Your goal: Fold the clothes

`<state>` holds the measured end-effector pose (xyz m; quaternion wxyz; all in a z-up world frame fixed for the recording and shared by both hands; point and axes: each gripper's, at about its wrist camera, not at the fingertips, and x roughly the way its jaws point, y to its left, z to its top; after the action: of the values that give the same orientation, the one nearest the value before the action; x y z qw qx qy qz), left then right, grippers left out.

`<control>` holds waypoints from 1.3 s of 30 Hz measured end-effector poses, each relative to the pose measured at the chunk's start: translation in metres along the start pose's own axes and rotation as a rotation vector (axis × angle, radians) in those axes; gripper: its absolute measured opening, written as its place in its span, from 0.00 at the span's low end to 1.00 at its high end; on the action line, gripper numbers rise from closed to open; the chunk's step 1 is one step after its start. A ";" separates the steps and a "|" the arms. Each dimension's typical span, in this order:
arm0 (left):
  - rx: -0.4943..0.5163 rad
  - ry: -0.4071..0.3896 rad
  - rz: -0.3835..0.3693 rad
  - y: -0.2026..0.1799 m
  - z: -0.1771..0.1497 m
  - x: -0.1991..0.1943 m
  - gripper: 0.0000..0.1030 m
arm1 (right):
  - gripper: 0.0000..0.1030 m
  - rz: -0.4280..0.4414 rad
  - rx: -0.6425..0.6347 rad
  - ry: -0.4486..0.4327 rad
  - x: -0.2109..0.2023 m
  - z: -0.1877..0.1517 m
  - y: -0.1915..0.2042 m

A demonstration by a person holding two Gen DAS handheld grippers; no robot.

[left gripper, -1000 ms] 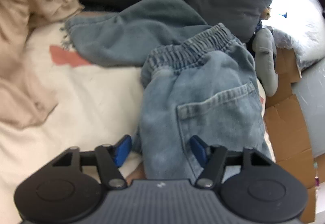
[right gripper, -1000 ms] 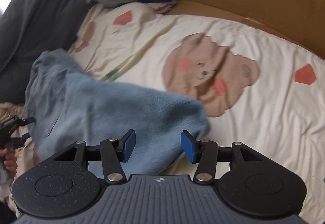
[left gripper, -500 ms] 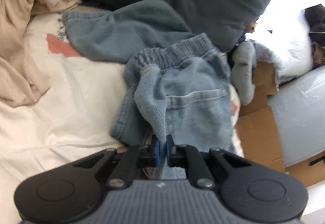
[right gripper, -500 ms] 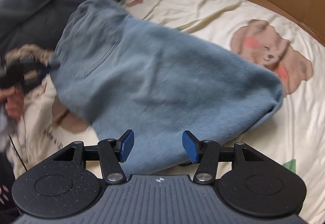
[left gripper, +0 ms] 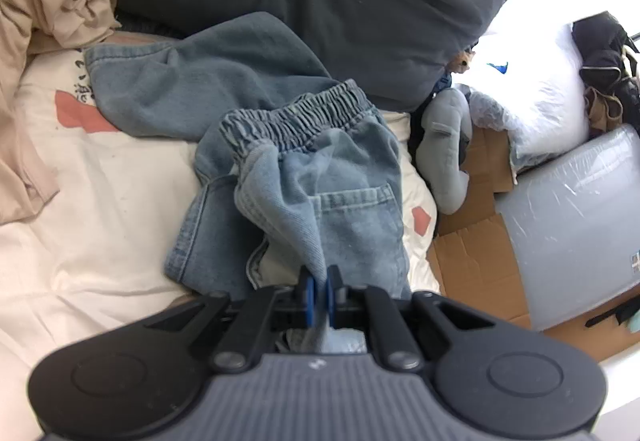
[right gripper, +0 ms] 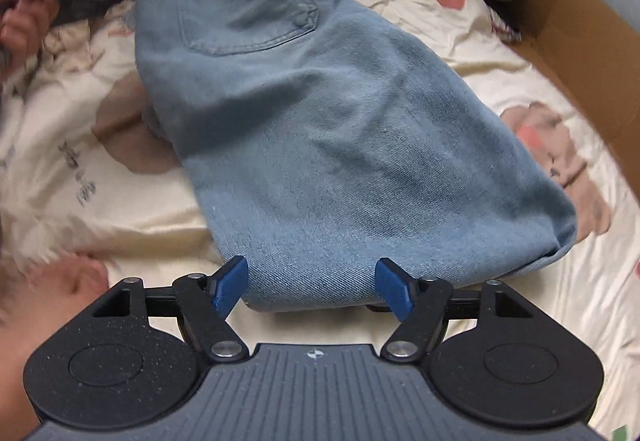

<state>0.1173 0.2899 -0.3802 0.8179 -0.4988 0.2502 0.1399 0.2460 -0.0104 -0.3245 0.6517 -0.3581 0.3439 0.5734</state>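
Dark printed characters on the sheet [left gripper: 80, 81], upper left in the left wrist view, beside a red patch: too blurred and cut off to read. Same sort of dark print on the sheet [right gripper: 78, 177] in the right wrist view, left of the jeans [right gripper: 320, 121], likewise illegible (looks like script, not Latin letters). Small label at the right edge of the grey wrapped block [left gripper: 635, 261]: too small to make out. Small white mark on each gripper body (a logo, not lettering), centre of the ribbed plate. No brand, number or word legible anywhere else.
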 end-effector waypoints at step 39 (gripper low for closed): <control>0.200 -0.054 -0.182 -0.113 0.027 0.014 0.03 | 0.03 -0.021 0.252 -0.116 -0.042 0.020 -0.102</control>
<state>0.1903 0.2609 -0.2934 0.8793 -0.4316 0.1944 0.0529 0.3435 -0.0228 -0.2711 0.7162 -0.2432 0.3710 0.5387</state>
